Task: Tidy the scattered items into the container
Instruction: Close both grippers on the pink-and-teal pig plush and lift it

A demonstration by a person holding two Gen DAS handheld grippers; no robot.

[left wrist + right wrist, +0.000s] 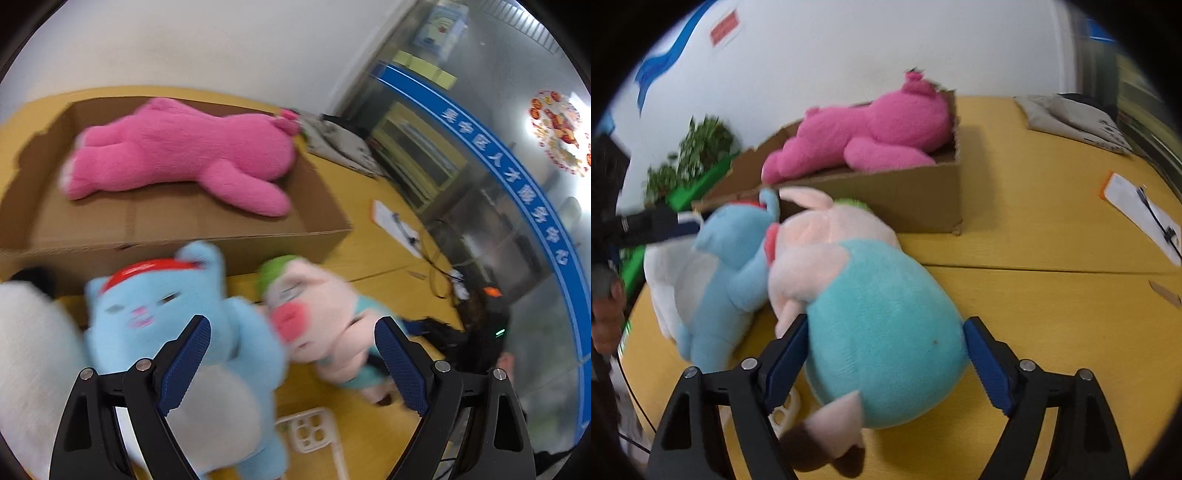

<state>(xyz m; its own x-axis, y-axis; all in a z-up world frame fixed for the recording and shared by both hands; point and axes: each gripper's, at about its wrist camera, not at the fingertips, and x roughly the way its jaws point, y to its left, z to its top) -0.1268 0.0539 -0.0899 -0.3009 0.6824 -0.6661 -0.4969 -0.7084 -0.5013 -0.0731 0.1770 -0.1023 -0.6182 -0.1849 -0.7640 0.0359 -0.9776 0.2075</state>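
A cardboard box (184, 225) (916, 199) stands on the yellow table with a pink plush bear (184, 151) (871, 136) lying in it. In front of the box lie a blue plush cat with a red headband (173, 325) (727, 266) and a pink pig plush in a teal suit (325, 317) (882, 332), touching each other. My left gripper (291, 365) is open, its fingers on either side of the cat's arm and the pig's head. My right gripper (886, 365) is open with the pig's teal body between its fingers.
A white plush (26, 354) lies left of the cat. A white plastic piece (310, 432) lies on the table under the toys. A clipboard with a pen (1141, 214), a grey bag (1075, 118) and cables (439, 273) sit toward the table's right side. Plants (694, 155) stand behind the box.
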